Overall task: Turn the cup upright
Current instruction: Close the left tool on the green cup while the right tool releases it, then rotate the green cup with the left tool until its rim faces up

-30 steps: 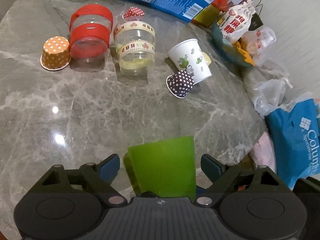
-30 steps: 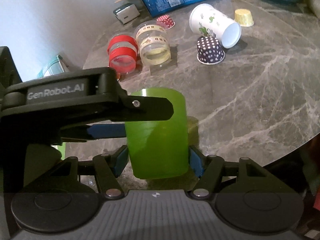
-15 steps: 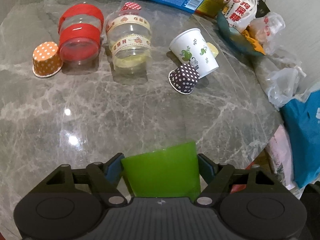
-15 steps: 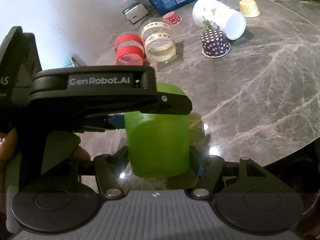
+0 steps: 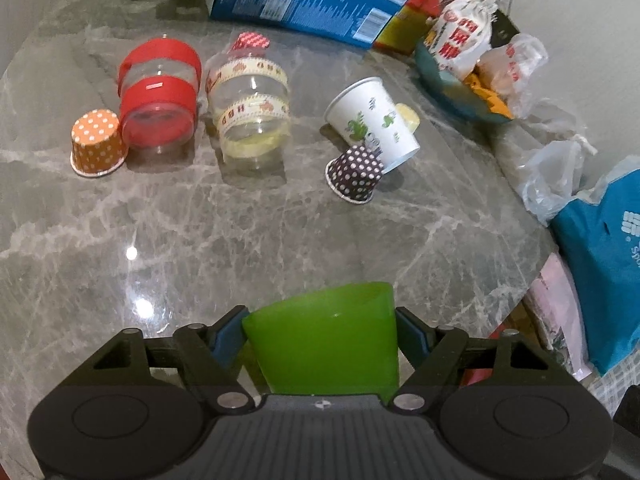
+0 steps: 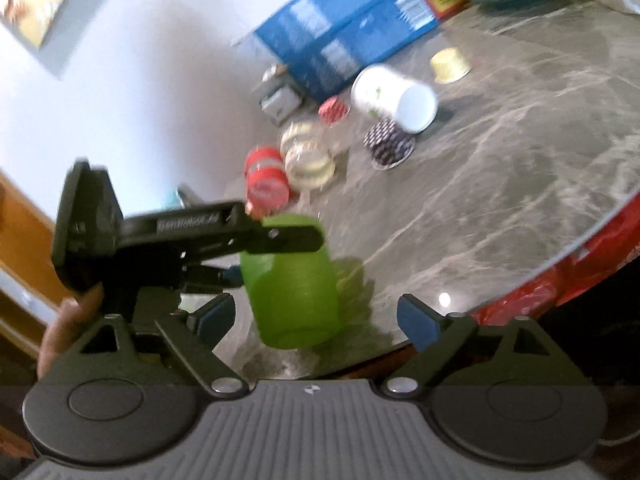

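Pinching the green cup point(image 5: 324, 344) between both blue pads: left gripper point(image 5: 320, 334) jaws pressed on its side walls, above the tabletop point(image 5: 280, 240) edge. Spread wide, right gripper point(image 6: 316, 314) jaws flanking it untouched. Likely light, smooth, slightly flexible plastic; best gripped mid-wall, gently.

Count: one green cup point(image 5: 324, 344). Two clear jars, 11 o'clock: red-banded point(image 5: 158, 96), ribbon-banded point(image 5: 250, 108). One white paper cup point(image 5: 372, 122). Four small baking cups: orange point(image 5: 97, 142), dark dotted point(image 5: 355, 173), red point(image 5: 251, 42), yellow point(image 6: 450, 65).
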Demonstrator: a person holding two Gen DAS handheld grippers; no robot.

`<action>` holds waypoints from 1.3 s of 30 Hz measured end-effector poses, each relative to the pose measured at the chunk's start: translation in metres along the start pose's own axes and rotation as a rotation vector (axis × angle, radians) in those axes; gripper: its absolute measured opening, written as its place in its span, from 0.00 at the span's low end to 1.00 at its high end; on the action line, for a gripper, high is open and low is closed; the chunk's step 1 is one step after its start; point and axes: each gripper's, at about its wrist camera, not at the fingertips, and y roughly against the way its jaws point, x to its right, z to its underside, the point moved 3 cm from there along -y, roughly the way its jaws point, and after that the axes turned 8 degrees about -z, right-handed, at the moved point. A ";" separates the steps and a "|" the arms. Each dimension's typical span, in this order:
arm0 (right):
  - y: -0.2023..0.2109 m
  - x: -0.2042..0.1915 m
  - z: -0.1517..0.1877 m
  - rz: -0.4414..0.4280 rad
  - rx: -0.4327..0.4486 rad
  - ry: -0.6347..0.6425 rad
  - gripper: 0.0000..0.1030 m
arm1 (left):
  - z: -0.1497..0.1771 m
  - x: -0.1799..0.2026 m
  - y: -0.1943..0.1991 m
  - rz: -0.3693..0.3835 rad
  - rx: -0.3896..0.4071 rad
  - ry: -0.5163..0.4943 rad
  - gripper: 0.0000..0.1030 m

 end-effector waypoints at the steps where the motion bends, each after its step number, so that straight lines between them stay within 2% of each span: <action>1: 0.004 0.002 0.000 -0.007 0.011 -0.006 0.88 | 0.001 -0.001 0.003 0.004 0.013 0.005 0.77; 7: 0.014 0.006 -0.002 0.000 0.054 -0.010 0.88 | 0.002 0.005 0.027 0.049 0.120 -0.018 0.77; 12: 0.029 0.004 -0.003 -0.003 0.115 0.012 0.88 | 0.004 0.008 0.068 0.046 0.304 -0.070 0.77; 14: 0.032 0.001 -0.003 -0.005 0.135 0.020 0.88 | 0.006 0.011 0.085 0.015 0.397 -0.103 0.77; 17: 0.032 -0.003 -0.002 -0.012 0.155 0.040 0.88 | 0.013 0.018 0.104 -0.094 0.548 -0.198 0.77; 22: 0.030 -0.014 0.005 -0.012 0.206 0.121 0.88 | 0.022 0.018 0.100 -0.167 0.672 -0.283 0.77; 26: 0.024 -0.014 0.013 0.047 0.266 0.187 0.88 | 0.040 0.022 0.088 -0.267 0.808 -0.380 0.77; 28: 0.022 -0.010 0.017 0.054 0.282 0.192 0.88 | 0.047 0.022 0.079 -0.279 0.817 -0.399 0.77; 33: 0.027 -0.003 0.025 0.050 0.314 0.178 0.88 | 0.055 0.020 0.052 -0.255 0.751 -0.381 0.77; 39: 0.035 -0.004 0.037 0.051 0.339 0.205 0.88 | 0.064 0.025 0.040 -0.282 0.762 -0.404 0.77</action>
